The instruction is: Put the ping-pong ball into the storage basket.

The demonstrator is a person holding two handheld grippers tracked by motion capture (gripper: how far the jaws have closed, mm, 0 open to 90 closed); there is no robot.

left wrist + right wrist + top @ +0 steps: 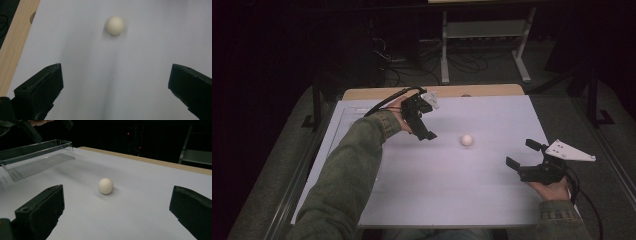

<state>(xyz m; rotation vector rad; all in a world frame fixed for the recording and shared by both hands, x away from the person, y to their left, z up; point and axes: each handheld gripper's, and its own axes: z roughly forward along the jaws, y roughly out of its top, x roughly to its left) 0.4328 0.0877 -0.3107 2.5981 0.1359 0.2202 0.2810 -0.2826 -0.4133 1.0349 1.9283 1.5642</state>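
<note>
In the high view, a white ball (467,140) lies mid-table (452,200), between the left gripper (424,131) and right gripper (522,154), touching neither. The left gripper view shows wide jaws, the ball ahead. The right gripper view shows wide jaws and a clear tray (37,157) beyond the ball.

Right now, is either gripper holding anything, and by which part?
Nothing is held. The left gripper and the right gripper both stand open with empty jaws. The white ball lies free on the table between them.
</note>
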